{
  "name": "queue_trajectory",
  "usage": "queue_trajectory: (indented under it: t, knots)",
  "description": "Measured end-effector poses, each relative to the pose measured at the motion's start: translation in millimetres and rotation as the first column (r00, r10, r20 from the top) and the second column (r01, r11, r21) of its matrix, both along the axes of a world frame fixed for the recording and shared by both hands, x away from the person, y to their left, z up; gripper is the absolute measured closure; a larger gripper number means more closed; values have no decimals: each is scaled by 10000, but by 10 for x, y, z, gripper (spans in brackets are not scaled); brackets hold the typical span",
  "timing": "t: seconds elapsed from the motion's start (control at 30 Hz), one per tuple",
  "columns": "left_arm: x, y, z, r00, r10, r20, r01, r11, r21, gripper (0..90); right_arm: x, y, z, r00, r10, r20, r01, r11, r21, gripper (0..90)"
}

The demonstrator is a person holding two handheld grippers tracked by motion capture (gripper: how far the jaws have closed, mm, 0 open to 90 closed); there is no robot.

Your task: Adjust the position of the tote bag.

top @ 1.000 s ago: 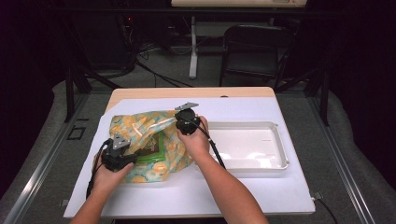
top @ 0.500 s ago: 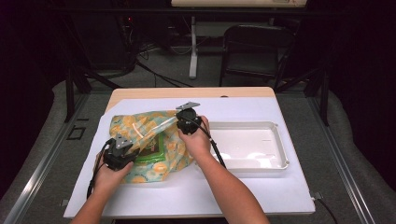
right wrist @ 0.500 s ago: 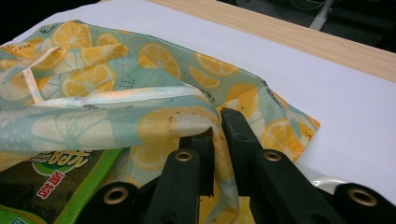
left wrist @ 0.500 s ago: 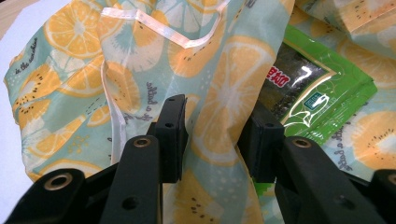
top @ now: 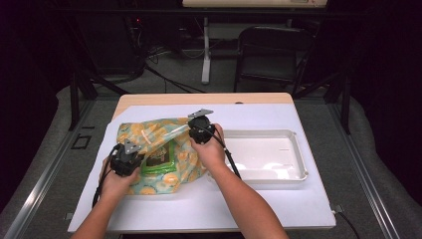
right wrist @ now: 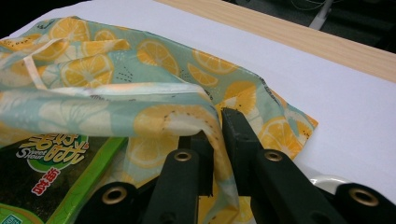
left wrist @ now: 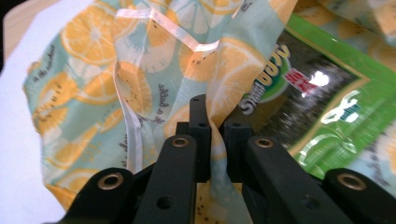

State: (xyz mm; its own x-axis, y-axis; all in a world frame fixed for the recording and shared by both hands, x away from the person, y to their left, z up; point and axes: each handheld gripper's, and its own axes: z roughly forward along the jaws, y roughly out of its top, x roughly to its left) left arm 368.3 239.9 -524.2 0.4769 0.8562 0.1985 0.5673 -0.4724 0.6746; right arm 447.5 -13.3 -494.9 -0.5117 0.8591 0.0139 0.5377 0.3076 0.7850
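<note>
The lemon-print bag (top: 164, 149), lying on the white sheet (top: 259, 204) beside the tray (top: 298, 149), is held open at its mouth: the left gripper (left wrist: 212, 140), its jaws just closed, pinches one edge, and the right gripper (right wrist: 215, 140) is clamped on the opposite edge. The green snack packet (left wrist: 322, 98) appears partly inside, a detail given more clearly by the gripper views than by the high view. Next, both pinches should be maintained while the mouth is spread or lifted.

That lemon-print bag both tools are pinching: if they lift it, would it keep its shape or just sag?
The lemon-print bag would probably sag: its thin material already creases and folds where the left gripper and right gripper pinch it. The green snack packet inside looks light but might slide out.
</note>
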Motion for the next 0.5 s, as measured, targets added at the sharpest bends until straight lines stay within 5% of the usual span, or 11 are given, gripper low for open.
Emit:
queue_trajectory:
  t: [0.17, 0.5]
  knots:
    - [109, -40, 54, 9995, 98, 286, -115, 9980, 623, 893, 5, -4, 4, 10000, -1, 81, 0, 10000, 55, 827]
    - [321, 22, 87, 9963, 724, 473, -742, 9965, 390, 899, 7, -19, 12, 9999, 126, 58, -126, 9999, 57, 801]
